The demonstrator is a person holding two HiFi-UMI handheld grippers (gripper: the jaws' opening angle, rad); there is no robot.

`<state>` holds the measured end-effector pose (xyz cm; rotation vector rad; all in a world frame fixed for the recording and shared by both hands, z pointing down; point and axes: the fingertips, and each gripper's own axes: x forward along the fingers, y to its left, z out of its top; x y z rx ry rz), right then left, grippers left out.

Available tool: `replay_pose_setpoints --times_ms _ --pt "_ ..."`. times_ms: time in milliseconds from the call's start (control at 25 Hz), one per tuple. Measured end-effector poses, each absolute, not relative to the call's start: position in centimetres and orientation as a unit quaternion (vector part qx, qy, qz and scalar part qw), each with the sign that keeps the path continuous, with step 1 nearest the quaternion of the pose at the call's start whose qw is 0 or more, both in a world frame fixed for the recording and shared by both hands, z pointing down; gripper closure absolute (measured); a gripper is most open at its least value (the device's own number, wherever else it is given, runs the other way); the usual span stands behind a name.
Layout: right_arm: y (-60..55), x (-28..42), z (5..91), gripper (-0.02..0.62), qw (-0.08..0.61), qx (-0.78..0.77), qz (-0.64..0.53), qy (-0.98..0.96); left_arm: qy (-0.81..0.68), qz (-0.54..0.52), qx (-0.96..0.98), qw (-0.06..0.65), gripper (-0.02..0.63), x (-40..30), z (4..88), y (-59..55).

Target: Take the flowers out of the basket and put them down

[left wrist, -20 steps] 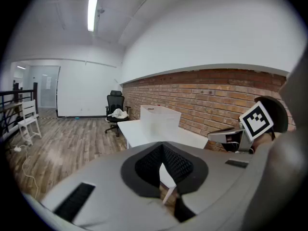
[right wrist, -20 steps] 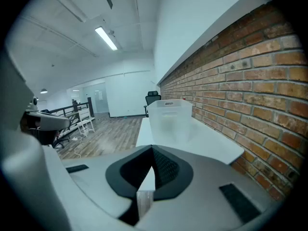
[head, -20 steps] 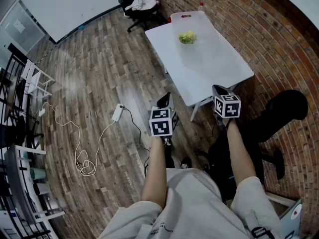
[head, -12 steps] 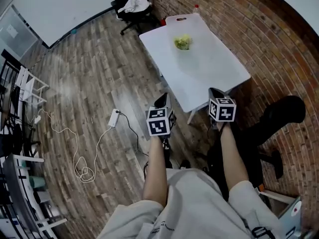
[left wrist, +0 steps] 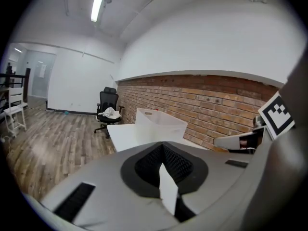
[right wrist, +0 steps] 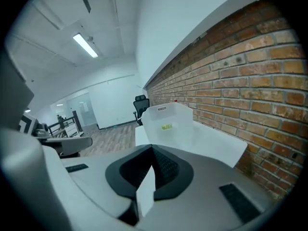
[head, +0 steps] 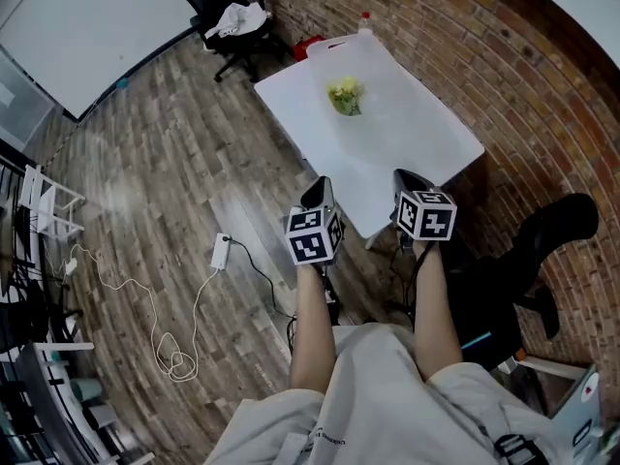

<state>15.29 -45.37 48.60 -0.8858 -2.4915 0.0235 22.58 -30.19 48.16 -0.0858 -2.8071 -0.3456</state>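
A bunch of yellow-green flowers (head: 344,95) lies inside a translucent white basket (head: 360,74) on the far part of a white table (head: 426,139). Through the basket's wall (right wrist: 168,119) the flowers (right wrist: 167,126) show as a small yellow spot. My left gripper (head: 318,192) hangs just off the table's near-left edge, shut and empty. The right gripper (head: 407,179) sits over the near edge, also shut with nothing in it. Both point toward the basket (left wrist: 161,124) from well short of it. In their own views the left gripper (left wrist: 163,150) and right gripper (right wrist: 151,153) show pads meeting.
A brick wall (head: 504,56) runs behind and to the right of the table. A black office chair with a white cloth (head: 225,10) stands beyond the table; another black chair (head: 542,226) is at my right. A power strip and cable (head: 221,250) lie on the wooden floor.
The table and basket have slid left and nearer in the head view as the person steps closer. Both grippers now sit at the table's near edge, still shut.
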Motion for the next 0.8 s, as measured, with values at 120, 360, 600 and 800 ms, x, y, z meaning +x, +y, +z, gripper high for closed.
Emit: replay_pose_setpoints --times_ms 120,360,600,800 --pt "-44.8 13.6 48.2 0.571 0.241 -0.325 -0.005 -0.914 -0.980 -0.093 -0.019 0.175 0.581 21.1 48.8 -29.4" --pt "-43.4 11.1 47.2 0.571 0.233 -0.312 -0.012 -0.921 -0.981 -0.063 0.002 0.185 0.581 18.7 48.2 -26.5" --pt "-41.3 8.6 48.1 0.571 0.244 -0.304 -0.015 -0.921 -0.983 -0.064 0.016 0.173 0.581 15.8 48.0 -24.1" --pt "-39.5 6.6 47.8 0.571 0.243 -0.295 -0.012 -0.924 -0.982 -0.057 0.031 0.179 0.581 14.4 48.4 -21.7"
